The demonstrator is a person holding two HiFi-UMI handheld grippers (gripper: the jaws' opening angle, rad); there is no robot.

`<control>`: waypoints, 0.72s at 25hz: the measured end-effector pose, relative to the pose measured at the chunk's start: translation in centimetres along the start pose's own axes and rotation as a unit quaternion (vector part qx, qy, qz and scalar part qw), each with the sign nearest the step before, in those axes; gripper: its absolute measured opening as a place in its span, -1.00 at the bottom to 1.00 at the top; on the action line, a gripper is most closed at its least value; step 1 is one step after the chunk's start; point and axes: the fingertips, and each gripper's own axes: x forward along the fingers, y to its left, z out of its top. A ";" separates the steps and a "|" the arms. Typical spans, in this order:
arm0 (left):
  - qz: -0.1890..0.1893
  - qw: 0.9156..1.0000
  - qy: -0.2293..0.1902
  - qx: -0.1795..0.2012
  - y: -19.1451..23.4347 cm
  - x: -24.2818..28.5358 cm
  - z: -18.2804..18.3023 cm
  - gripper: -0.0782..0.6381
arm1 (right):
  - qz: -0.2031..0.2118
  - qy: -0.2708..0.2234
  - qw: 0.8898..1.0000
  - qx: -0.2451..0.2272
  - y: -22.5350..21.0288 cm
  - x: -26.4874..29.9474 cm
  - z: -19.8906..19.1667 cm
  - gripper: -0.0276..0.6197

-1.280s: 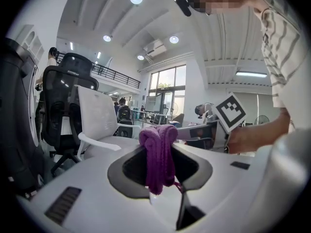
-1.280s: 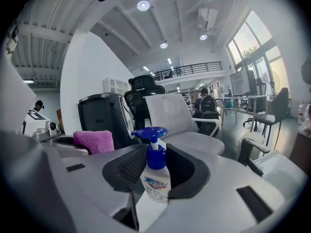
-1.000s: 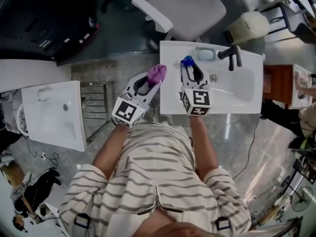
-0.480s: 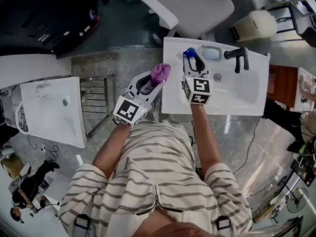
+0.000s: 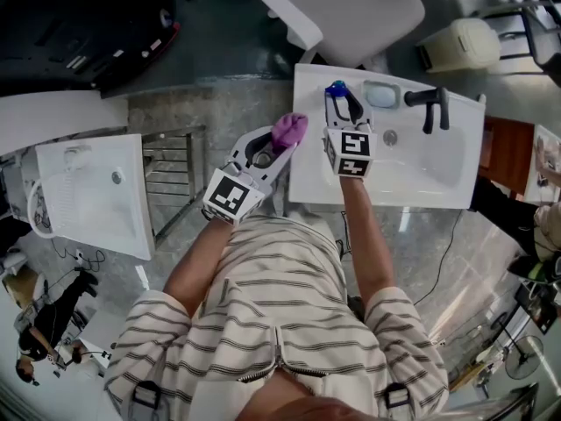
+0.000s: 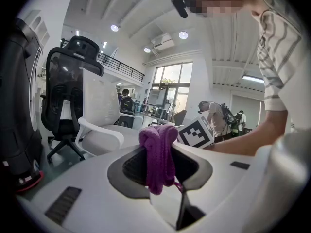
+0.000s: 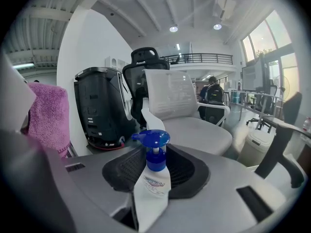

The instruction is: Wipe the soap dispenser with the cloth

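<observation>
Two grippers are both loaded, each closed on a thing. The left gripper (image 6: 161,171) has its jaws pressed onto a purple cloth (image 6: 158,154), which is bunched into a knot-like wad that stands up above the jaw tips and hangs a little way down between them. The right gripper (image 7: 151,198) pinches the soap dispenser (image 7: 151,186) by the lower part of its white body, with the blue pump head (image 7: 151,139) upright and clear above the jaws. In the head view the cloth (image 5: 289,130) is just off the left edge of the white sink (image 5: 421,178), near the dispenser (image 5: 336,89) but apart from it. The dispenser is over the sink's far left corner; whether it rests on the rim cannot be told. A black faucet (image 5: 429,105) stands along the far rim to the right, and a white office chair (image 5: 351,7) is beyond the sink.
</observation>
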 end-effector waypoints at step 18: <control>0.002 1.000 -0.010 0.000 -0.4 0.1 0.6 -0.45 | 0.014 0.005 1.000 0.005 0.6 -0.6 -0.2 -0.33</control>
